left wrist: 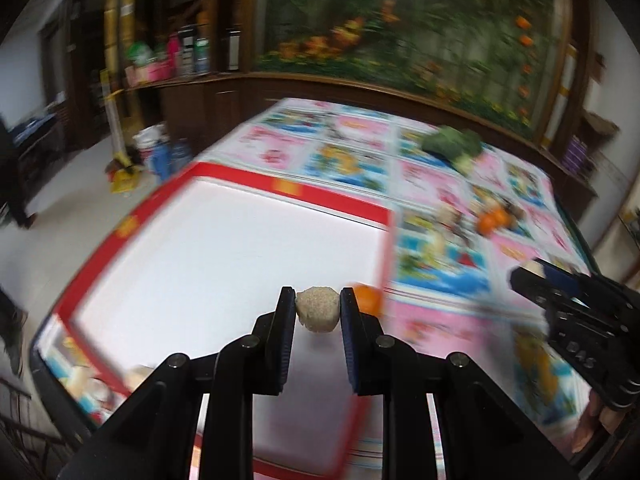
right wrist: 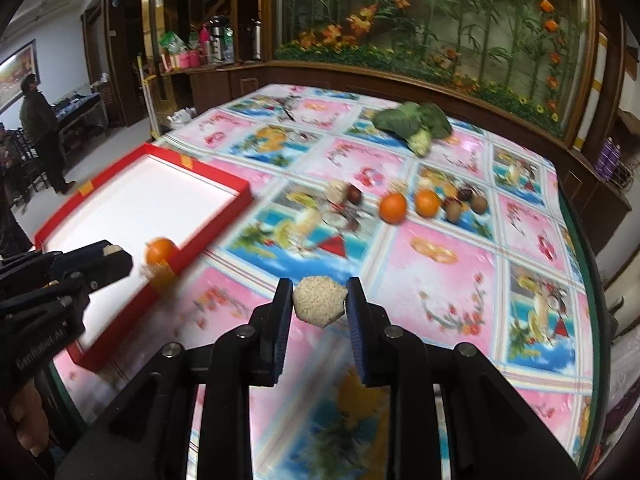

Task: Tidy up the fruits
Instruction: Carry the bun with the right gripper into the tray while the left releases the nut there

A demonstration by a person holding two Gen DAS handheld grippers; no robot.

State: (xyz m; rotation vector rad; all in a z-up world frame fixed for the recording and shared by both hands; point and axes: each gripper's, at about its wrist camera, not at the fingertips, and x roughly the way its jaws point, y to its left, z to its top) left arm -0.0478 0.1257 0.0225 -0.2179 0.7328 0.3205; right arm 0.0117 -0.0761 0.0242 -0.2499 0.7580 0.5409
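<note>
Two grippers, each pinching rough beige fruit. Left gripper (left wrist: pixel 317 308) clamps its beige fruit (left wrist: pixel 318 310) directly above white floor of red-rimmed tray (left wrist: pixel 292 190), near tray's right edge, beside orange (left wrist: pixel 368 298). Right gripper (right wrist: pixel 320 300) holds second beige fruit (right wrist: pixel 319 300) over counter (right wrist: pixel 460 280); tray lies to its left, so left gripper nearer. Blur: heights uncertain.

Table (right wrist: pixel 460 280) with tray (right wrist: pixel 224 216), oranges (right wrist: pixel 393 208)
</note>
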